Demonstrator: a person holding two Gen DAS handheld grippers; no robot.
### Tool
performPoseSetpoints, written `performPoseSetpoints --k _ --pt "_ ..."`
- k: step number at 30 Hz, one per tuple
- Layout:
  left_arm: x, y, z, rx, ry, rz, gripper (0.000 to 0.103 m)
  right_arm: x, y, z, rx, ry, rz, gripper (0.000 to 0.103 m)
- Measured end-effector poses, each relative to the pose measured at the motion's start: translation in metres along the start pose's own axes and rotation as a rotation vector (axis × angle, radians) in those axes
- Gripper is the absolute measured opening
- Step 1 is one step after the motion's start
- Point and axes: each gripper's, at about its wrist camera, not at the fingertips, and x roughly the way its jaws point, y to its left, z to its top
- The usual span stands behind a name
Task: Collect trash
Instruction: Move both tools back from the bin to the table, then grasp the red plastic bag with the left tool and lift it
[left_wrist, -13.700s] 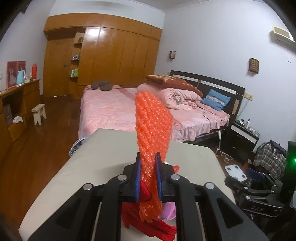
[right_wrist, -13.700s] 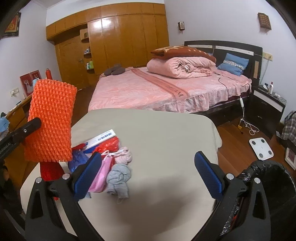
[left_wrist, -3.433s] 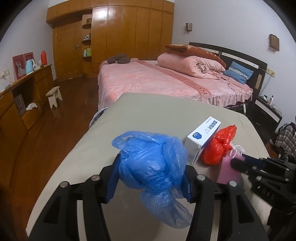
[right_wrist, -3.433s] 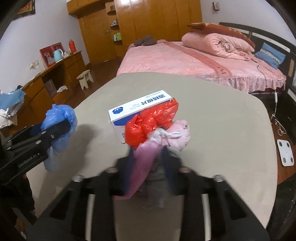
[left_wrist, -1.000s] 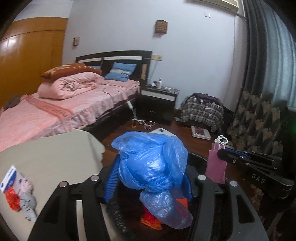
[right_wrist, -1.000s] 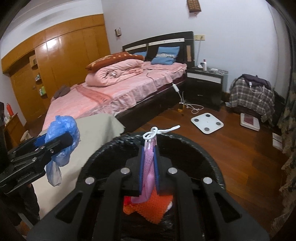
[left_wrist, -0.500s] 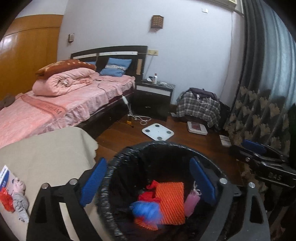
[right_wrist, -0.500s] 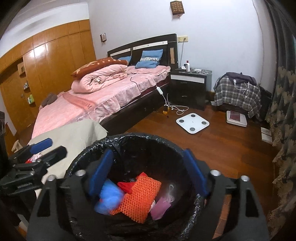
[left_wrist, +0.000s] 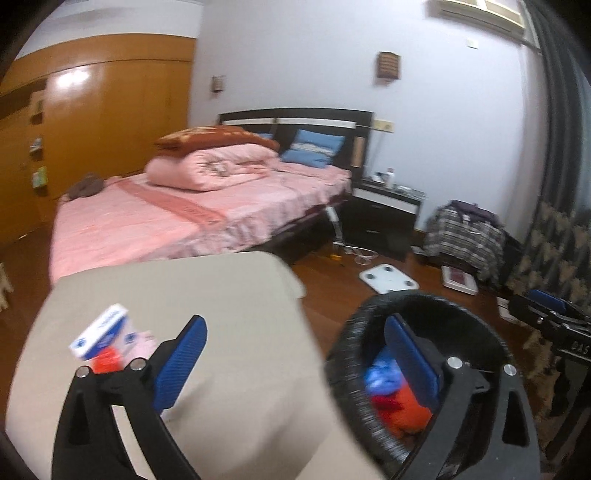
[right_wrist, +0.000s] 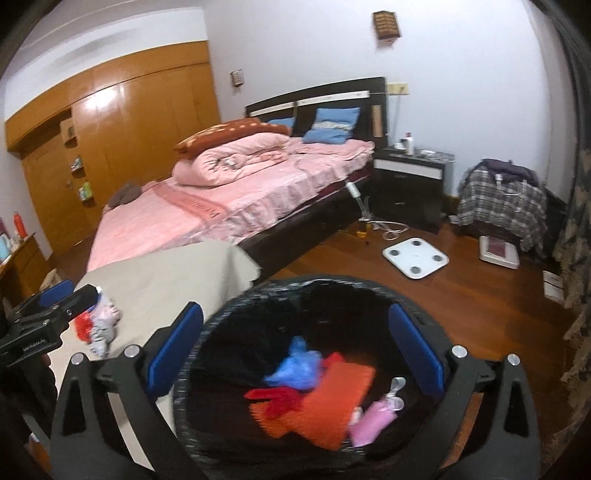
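The black-lined trash bin (right_wrist: 229, 310) sits by the table; inside lie a blue plastic bag (right_wrist: 295, 363), an orange mesh piece (right_wrist: 332, 402), a red item (right_wrist: 275, 400) and a pink bag (right_wrist: 373, 419). My right gripper (right_wrist: 295, 347) is open and empty above the bin. My left gripper (left_wrist: 295, 360) is open and empty, between the table and the bin (left_wrist: 354, 325). On the beige table (left_wrist: 221, 295) remain a white and blue box (left_wrist: 99, 330), a red bag (left_wrist: 107, 360) and pinkish scraps (right_wrist: 105, 317).
A pink bed (right_wrist: 221, 206) stands behind the table. A white scale (right_wrist: 415, 256), a black nightstand (right_wrist: 410, 184) and a plaid-covered chair (right_wrist: 502, 199) are on the wooden floor to the right. A patterned curtain (left_wrist: 554, 240) hangs at far right.
Both grippers have swung left, away from over the bin toward the table. The blue bag and pink bag dropped a moment earlier now lie in the bin.
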Motion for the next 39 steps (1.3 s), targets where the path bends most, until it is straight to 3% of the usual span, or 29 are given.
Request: performPoseSetpoints --k 8,18,28,39 --pt "-0.029 0.074 -0.026 -0.058 0.016 0.188 0.096 0.025 0.077 -0.004 -0.092 0.043 0.143 0.098" --pt "-0.043 0.135 -0.054 -0.123 0.037 0.32 0.096 0.059 0.156 -0.01 -0.183 0.076 0.242 0.098" --pt "-0.02 0.172 -0.068 -0.172 0.064 0.351 0.095 0.098 0.194 -0.02 -0.225 0.146 0.27 0.098" --pt "0.034 0.18 -0.066 -0.217 0.106 0.316 0.084 0.129 0.207 -0.019 -0.234 0.176 0.263 0.098"
